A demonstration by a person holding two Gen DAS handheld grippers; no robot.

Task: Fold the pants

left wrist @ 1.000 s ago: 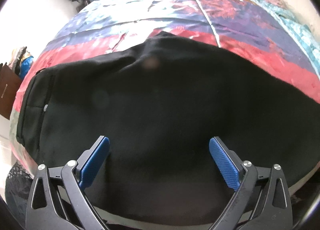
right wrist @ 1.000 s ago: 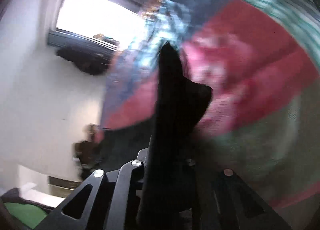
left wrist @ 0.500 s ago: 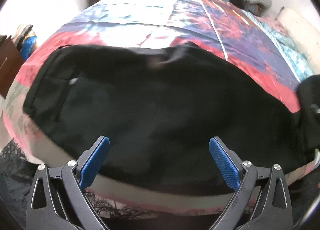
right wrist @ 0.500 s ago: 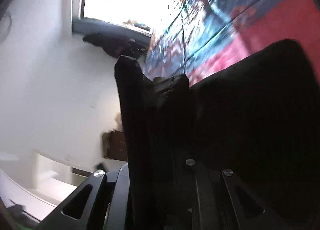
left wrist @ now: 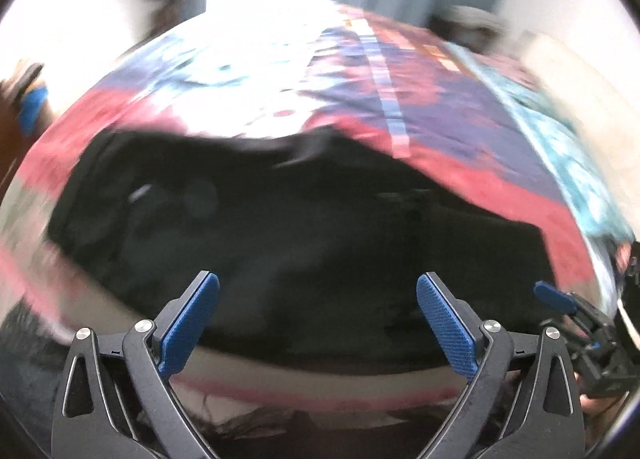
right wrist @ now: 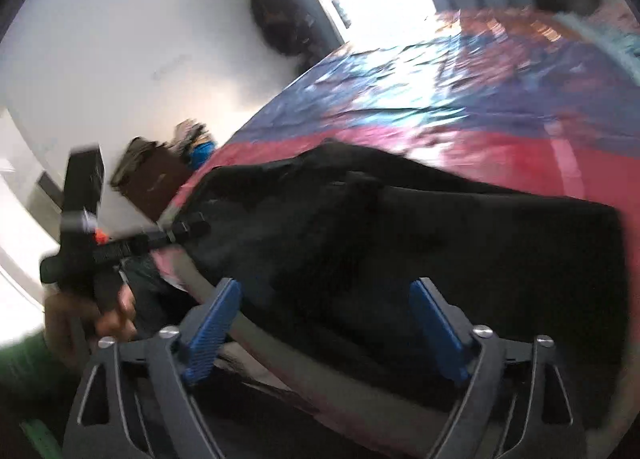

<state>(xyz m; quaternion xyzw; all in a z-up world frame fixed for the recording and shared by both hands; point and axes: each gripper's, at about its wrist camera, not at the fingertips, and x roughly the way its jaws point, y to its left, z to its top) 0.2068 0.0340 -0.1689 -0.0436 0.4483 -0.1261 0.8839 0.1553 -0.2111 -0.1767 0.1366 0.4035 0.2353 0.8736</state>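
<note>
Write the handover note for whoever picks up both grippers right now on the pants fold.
Left gripper: open, nothing between its pads, above the near edge of the black pants.
Right gripper: its jaws have just been opening; the fabric it carried is released and nothing is between the pads now.
Pants: lying across the colourful bedspread near the bed's front edge, one end laid over onto the rest.
Done: one fold appears to be made.
Left: judge the shape, probably smooth it and fold once more; blur hides the exact edges.
</note>
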